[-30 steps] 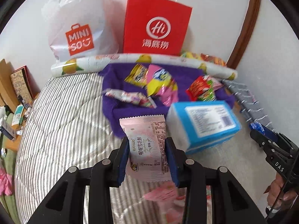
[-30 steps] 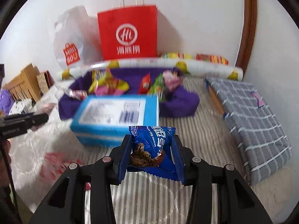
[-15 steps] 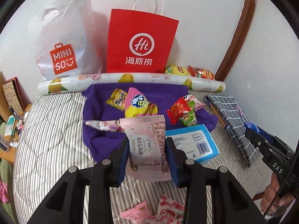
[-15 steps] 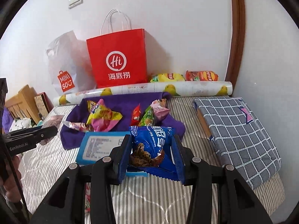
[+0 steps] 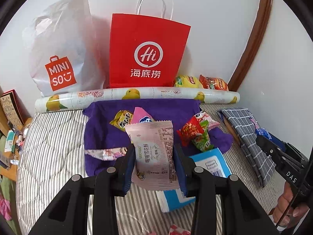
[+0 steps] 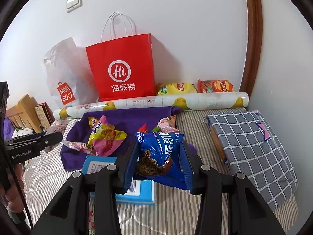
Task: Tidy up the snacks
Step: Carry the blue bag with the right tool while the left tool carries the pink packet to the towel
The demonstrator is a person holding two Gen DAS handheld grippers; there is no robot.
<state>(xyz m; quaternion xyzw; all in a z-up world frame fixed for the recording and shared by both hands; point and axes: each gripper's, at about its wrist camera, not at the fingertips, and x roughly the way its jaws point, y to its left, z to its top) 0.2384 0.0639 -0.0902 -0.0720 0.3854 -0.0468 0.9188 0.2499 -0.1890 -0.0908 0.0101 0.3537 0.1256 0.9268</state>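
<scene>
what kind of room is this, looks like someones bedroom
Most likely a bedroom. The snacks lie on a bed with a striped quilt, a folded checked blanket rests on it, and shopping bags such as the red paper bag lean against the wall behind.

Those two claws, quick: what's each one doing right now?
Left gripper: shut on a pink snack packet.
Right gripper: shut on a blue cookie packet.

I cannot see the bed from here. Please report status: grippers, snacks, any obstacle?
Left gripper shut on pink snack packet. Right gripper shut on blue cookie packet. Other snacks on purple cloth. Blue box lies below.
</scene>
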